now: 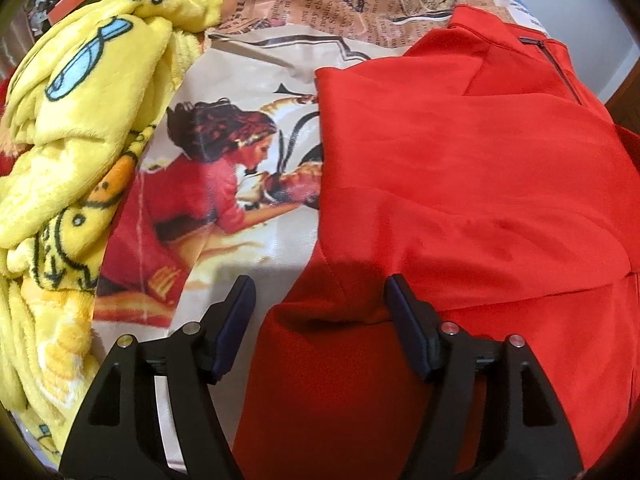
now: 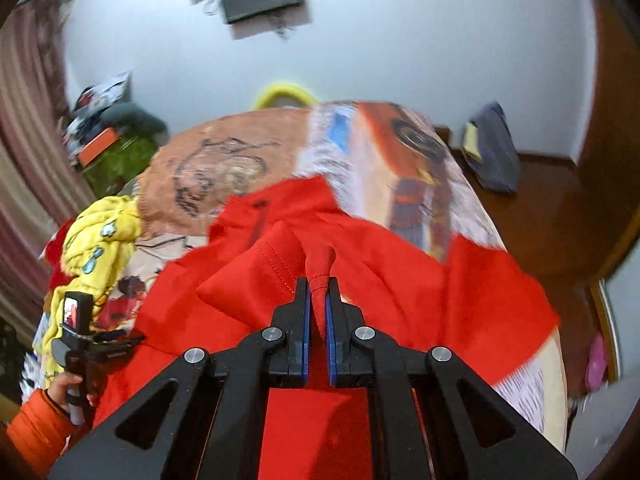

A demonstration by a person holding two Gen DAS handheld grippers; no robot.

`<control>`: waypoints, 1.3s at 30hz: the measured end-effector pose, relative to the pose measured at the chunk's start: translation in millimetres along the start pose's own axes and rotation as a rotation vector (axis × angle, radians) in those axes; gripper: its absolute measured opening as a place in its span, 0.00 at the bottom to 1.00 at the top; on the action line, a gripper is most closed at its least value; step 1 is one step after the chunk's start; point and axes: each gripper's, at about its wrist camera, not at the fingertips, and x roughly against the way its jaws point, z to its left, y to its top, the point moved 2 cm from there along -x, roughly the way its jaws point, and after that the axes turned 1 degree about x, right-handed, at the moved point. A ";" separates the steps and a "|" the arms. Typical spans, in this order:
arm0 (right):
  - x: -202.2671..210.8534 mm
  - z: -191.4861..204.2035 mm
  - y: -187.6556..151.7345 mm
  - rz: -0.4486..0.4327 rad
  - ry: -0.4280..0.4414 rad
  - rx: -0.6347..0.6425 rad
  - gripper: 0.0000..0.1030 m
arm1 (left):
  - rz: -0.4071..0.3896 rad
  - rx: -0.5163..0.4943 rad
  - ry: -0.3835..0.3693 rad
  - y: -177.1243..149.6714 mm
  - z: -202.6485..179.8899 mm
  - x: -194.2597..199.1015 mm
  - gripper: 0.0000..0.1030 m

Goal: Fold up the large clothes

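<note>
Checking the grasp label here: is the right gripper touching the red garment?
Touching. The right wrist view shows the right gripper shut on a bunched strip of the red garment, both blue pads pressed against the cloth.

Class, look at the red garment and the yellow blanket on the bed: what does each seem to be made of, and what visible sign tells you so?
Red garment: apparently a thin, smooth woven cloth with a slight sheen; it lies in flat, crisp folds, with a dark zip near the top. Yellow blanket: probably plush fleece, matt and fuzzy, bunching in thick, soft rolls with printed cartoon figures.
</note>
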 end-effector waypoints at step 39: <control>-100.8 -1.7 -58.5 0.269 -0.302 0.375 0.83 | -0.092 -0.225 0.002 -10.8 -108.2 45.7 0.73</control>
